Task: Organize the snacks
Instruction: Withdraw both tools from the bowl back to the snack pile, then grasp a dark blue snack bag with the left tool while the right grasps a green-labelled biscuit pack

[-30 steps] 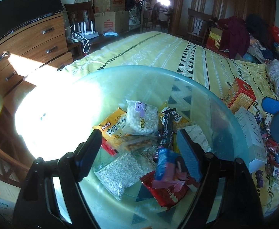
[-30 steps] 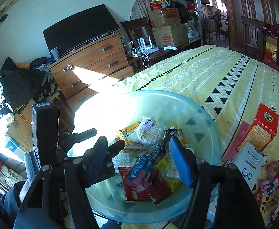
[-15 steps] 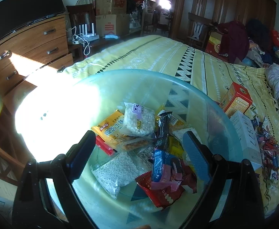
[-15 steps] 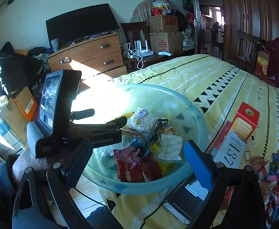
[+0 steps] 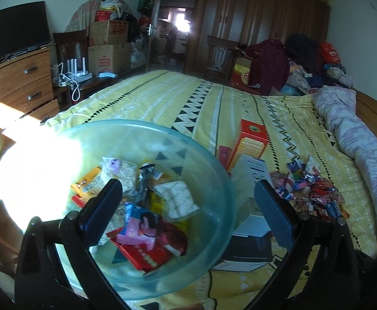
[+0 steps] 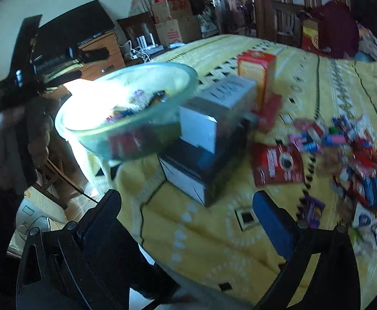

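Observation:
A clear glass bowl (image 5: pixel 209 170) holds several snack packets, among them a red one (image 5: pixel 147 255) and a pink-and-blue one (image 5: pixel 139 227). It stands at the corner of a yellow patterned bed (image 5: pixel 188 98). My left gripper (image 5: pixel 188 206) is open and empty over the bowl's right rim. A pile of loose wrapped snacks (image 5: pixel 312 193) lies on the bed to the right. In the right wrist view the bowl (image 6: pixel 126 108) is at upper left and the snack pile (image 6: pixel 356 160) at right, blurred. My right gripper (image 6: pixel 185 217) is open and empty above the bedspread.
An orange-red box (image 5: pixel 250 142), a white box (image 5: pixel 250 168) and a black-and-white box (image 6: pixel 193 178) lie between bowl and pile. A red coffee sachet (image 6: pixel 278 165) lies nearby. A rolled blanket (image 5: pixel 356 139) lies at right, a wooden dresser (image 5: pixel 15 82) at left.
Both grippers have swung to the right and opened wider. The right gripper has left the bowl and now hangs over the bed near the boxes. The snack pile has come into view.

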### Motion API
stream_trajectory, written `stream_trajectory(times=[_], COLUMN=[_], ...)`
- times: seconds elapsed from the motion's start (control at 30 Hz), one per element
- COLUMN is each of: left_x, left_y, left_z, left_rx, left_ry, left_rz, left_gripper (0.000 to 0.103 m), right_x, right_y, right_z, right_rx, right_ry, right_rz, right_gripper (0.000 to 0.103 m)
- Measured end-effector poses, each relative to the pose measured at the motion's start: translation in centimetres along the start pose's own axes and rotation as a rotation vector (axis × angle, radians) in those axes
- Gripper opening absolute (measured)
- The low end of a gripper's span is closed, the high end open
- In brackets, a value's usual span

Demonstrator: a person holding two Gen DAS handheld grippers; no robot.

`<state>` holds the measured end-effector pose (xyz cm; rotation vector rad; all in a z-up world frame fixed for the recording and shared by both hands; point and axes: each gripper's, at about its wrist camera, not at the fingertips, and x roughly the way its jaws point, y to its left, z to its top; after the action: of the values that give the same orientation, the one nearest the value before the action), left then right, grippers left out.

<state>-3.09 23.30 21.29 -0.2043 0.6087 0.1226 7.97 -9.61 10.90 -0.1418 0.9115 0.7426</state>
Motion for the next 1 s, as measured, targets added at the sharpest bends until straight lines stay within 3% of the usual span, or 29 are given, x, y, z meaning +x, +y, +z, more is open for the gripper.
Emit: stream_trajectory(times=[0.27, 0.5, 0.6, 0.73, 0.9, 0.93, 1.0], left_x=[0.8, 3.1, 4.5, 6.2, 7.7, 7.8, 7.8], left_y=[-9.5, -15.6, -17.7, -19.9, -22.6, -23.0, -23.4], left_z=[-3.3, -5.8, -7.1, -8.1, -9.0, -9.2, -9.3], left_rx=[0.153, 0.254, 0.285, 0.3, 0.325, 0.337, 0.36], left_ry=[0.069, 0.197, 0.263, 0.332, 0.37, 0.363, 0.341], left_rz=[-0.148, -0.227, -0.239, -0.24, -0.258, -0.256, -0.243], left_gripper=[0.102, 0.098, 0.096, 0.096, 0.096, 0.096, 0.096], right_x=[-2.0, -0.8, 1.2, 1.3, 0.3, -0.2, -2.4], right_y=[-11.6, -17.3, -19.1, -18.8, -19.6, -20.0, -21.3], right_z=[-8.2, -10.5, -11.9, -12.6, -13.7, -13.4, -12.8], right_rx=[0.243, 0.281, 0.317, 0.298, 0.313, 0.332, 0.42], right_ry=[0.049, 0.083, 0.128, 0.087, 0.048, 0.045, -0.044], right_rz=[-0.209, -0.321, -0.316, -0.326, -0.259, -0.235, -0.142], right_gripper=[0.103, 0.103, 0.103, 0.103, 0.103, 0.102, 0.087])
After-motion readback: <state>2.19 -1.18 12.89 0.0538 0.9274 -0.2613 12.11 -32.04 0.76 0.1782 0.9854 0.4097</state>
